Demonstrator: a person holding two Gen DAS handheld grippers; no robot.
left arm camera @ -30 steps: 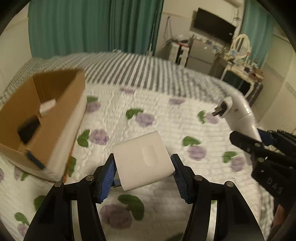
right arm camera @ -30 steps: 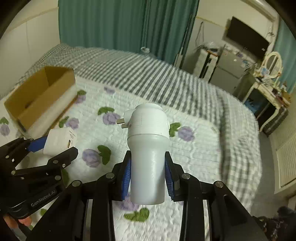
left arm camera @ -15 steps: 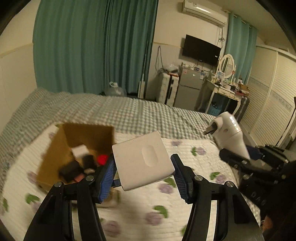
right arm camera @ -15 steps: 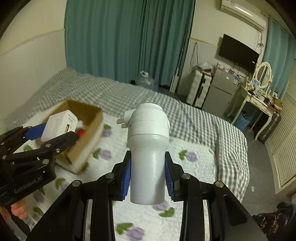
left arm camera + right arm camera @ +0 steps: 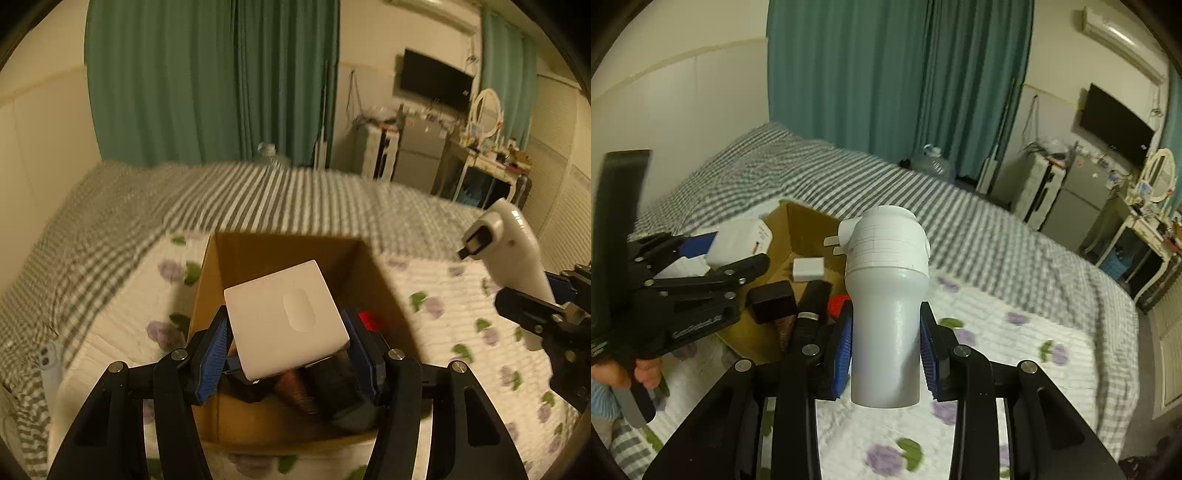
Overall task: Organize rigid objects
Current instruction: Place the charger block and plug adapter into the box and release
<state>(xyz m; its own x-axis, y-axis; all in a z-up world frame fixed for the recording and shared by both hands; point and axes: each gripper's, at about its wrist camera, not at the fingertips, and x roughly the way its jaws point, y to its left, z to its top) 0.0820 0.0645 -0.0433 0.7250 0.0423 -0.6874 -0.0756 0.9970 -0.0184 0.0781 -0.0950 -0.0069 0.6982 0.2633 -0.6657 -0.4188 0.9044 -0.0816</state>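
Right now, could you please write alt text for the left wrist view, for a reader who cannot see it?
The left gripper holds a white square charger above an open cardboard box that already contains dark and red objects. The box sits on a flowered quilt on a bed. At the right edge, the right gripper holds a white plug-in device.

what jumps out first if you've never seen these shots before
The white square charger block, clamped in the left gripper, sits right over the open cardboard box on the floral quilt. Beside it, the right gripper grips a white plug-in device with metal prongs. The box already holds dark gadgets, a small white adapter and something red.
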